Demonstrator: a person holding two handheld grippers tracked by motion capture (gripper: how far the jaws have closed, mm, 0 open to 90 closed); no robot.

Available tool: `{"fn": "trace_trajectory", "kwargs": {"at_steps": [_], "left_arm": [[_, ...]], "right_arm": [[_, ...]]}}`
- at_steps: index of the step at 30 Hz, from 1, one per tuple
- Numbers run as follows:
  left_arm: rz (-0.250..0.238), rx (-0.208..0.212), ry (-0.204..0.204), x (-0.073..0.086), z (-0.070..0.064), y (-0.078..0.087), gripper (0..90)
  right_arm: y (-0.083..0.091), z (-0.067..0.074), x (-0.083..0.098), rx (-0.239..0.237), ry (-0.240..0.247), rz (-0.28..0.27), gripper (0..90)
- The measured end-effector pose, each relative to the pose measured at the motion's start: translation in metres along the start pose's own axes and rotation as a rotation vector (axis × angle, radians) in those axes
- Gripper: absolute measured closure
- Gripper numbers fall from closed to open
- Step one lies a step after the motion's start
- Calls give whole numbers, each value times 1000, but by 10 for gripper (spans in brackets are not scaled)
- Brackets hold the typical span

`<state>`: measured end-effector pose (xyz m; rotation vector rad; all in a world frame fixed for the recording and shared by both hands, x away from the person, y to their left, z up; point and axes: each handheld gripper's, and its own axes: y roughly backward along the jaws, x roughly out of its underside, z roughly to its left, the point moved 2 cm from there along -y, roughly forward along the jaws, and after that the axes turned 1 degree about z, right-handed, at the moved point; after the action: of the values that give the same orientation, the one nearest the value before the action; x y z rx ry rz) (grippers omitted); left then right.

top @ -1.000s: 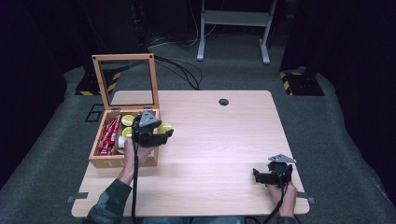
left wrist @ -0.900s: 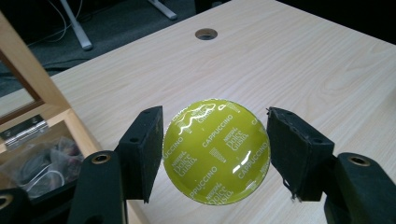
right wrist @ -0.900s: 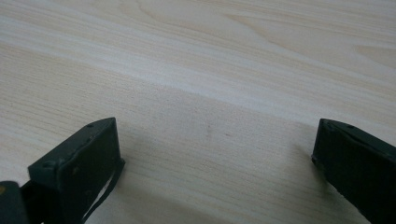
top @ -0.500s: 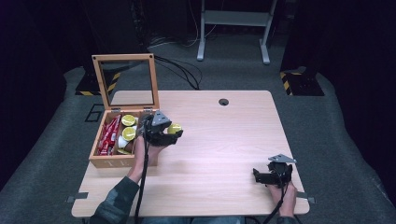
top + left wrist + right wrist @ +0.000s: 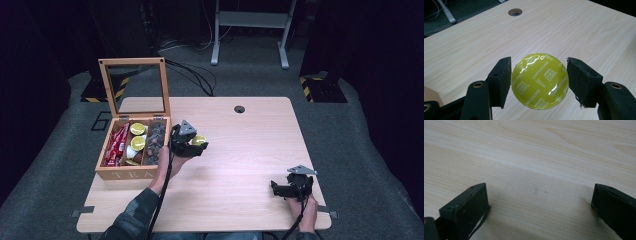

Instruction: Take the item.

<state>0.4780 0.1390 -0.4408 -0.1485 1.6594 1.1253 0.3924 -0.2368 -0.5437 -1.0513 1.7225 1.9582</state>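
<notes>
Left gripper pinches a round yellow-green foil-topped coffee capsule just right of the open wooden tea box. Right gripper, jaws spread, sits near-right on the pale wooden table.

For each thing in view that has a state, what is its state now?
Tea box: lid open, upright.
Capsule: held above the table, foil facing the camera.
Left gripper: shut on the capsule.
Right gripper: open, empty, low over the table.

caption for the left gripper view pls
Left gripper clamps a yellow-green cappuccino capsule above the wooden table.
</notes>
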Motion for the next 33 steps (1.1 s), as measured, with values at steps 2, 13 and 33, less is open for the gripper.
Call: {"fn": "trace_trajectory", "kwargs": {"at_steps": [2,13,33], "left_arm": [[15,10,0,1,-2,-8,379],[72,44,-8,7,-15,-43,379],[137,66,-14,17,-26,-82,379]], "right_arm": [[0,0,0,-1,0,0,3],[0,0,0,-1,-1,0,3],[0,0,0,-2,1,-1,6]]}}
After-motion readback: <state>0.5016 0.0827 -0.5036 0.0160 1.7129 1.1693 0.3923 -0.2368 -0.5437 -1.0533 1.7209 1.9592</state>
